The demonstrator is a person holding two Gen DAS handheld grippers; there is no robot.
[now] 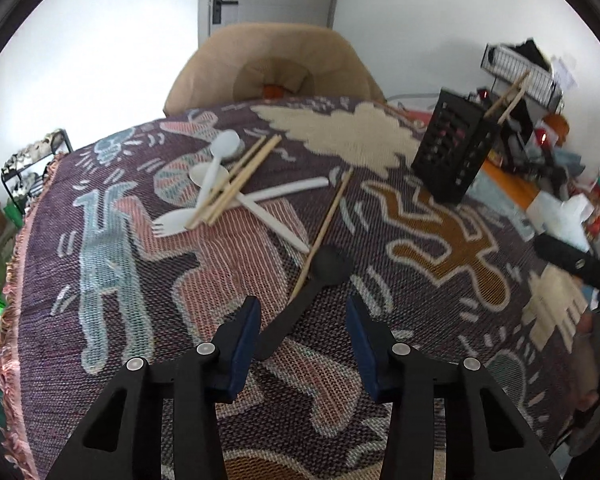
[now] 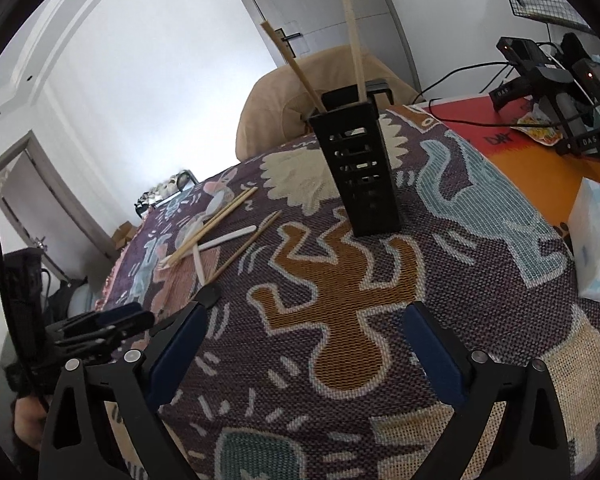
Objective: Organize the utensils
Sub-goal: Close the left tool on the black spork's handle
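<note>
Patterned cloth (image 1: 112, 280) is covering the bench. Black holder (image 2: 358, 168) is standing far right, holding two chopsticks (image 2: 356, 44). White cutlery pile (image 1: 224, 192) is lying far left. Black spoon (image 1: 304, 300) is lying near, between left tool (image 1: 303, 320) fingers, jaws apart. Right tool (image 2: 302, 344) is gaping, empty.

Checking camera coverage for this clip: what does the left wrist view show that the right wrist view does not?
Only the left wrist view shows the black spoon lying between the open left tongs and a wire shoe rack at far left.

Only the right wrist view shows the open right tongs over bare cloth, a tissue pack, and black devices on the orange desk.

Both show the black holder with two chopsticks, the pile of white utensils and the patterned cloth.
</note>
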